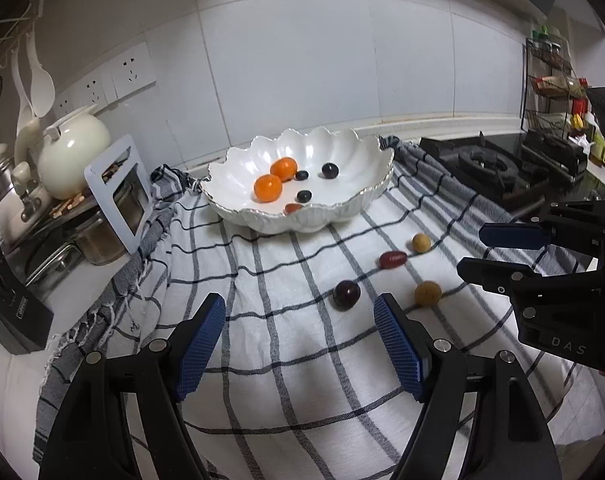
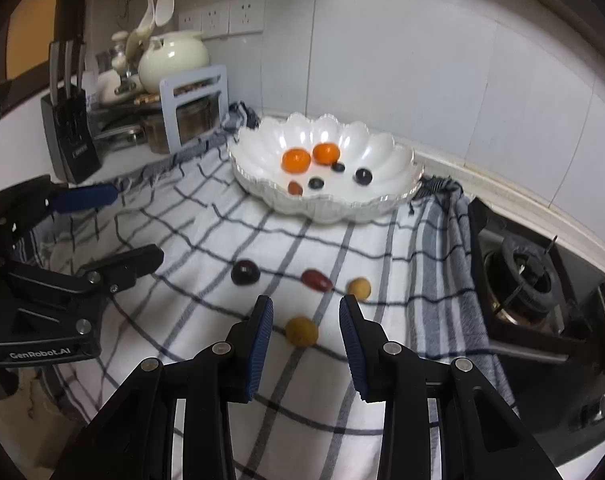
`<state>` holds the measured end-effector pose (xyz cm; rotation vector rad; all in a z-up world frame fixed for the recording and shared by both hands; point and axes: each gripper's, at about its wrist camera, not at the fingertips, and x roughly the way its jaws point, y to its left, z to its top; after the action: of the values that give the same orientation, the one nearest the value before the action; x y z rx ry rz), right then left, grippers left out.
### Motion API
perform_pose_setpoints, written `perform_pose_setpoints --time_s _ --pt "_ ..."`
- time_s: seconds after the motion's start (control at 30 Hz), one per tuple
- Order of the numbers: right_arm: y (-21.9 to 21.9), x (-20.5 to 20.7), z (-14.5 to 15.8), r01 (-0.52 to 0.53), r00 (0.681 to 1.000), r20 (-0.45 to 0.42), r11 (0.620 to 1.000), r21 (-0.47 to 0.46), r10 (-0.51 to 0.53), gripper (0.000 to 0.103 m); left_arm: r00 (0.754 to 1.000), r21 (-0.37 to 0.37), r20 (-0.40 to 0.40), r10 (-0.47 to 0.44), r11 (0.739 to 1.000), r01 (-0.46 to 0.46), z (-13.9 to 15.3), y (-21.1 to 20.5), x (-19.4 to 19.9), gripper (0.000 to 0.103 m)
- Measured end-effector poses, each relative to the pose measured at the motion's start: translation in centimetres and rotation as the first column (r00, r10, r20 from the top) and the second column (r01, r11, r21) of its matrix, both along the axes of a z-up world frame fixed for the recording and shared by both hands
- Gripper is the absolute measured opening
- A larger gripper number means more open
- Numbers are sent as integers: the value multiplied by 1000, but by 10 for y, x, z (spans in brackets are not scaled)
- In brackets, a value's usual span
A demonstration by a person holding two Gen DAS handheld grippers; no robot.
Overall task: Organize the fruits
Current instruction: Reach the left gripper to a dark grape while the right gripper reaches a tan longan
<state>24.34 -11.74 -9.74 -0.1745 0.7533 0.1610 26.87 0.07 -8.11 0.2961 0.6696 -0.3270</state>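
Glossy white bowl (image 1: 342, 204) on matt woven checked cloth (image 1: 294, 360).

Both wrist views close, angled down over checked cloth (image 1: 286, 360); share scalloped bowl (image 2: 382, 196).

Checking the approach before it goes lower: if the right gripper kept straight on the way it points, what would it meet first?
Most likely the nearer yellow-brown fruit on the checked cloth, which lies just ahead of the open right gripper; depth is hard to judge.

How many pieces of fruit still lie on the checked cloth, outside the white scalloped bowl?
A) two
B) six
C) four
C: on the checked cloth lie a dark round fruit, a red oblong fruit and two tan round fruits, all outside the white scalloped bowl.
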Motion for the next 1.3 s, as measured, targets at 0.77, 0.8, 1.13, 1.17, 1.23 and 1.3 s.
perform_pose_setpoints --time_s 0.77,0.8,1.13,1.17,1.23,1.3 --pt "-13 29 -51 36 993 -118 991 127 -21 36 988 -13 -125 -91 996 90 -50 -26 49 65" --pt "-14 30 -51 35 992 -121 991 131 -19 36 987 -15 -129 -92 996 91 -52 -27 51 64" --pt "-15 38 -59 27 991 -135 989 146 -7 36 976 -54 -196 -92 995 83 -65 -38 66 54" --pt "-15 39 -60 26 991 -136 988 149 -5 36 975 -60 -204 -92 995 81 -65 -40 68 52" --pt "-16 41 -62 26 990 -143 987 156 -4 36 975 -61 -208 -83 996 72 -67 -42 72 51" --pt "-17 42 -63 28 990 -144 987 161 -5 36 974 -55 -214 -78 996 68 -69 -44 74 46"
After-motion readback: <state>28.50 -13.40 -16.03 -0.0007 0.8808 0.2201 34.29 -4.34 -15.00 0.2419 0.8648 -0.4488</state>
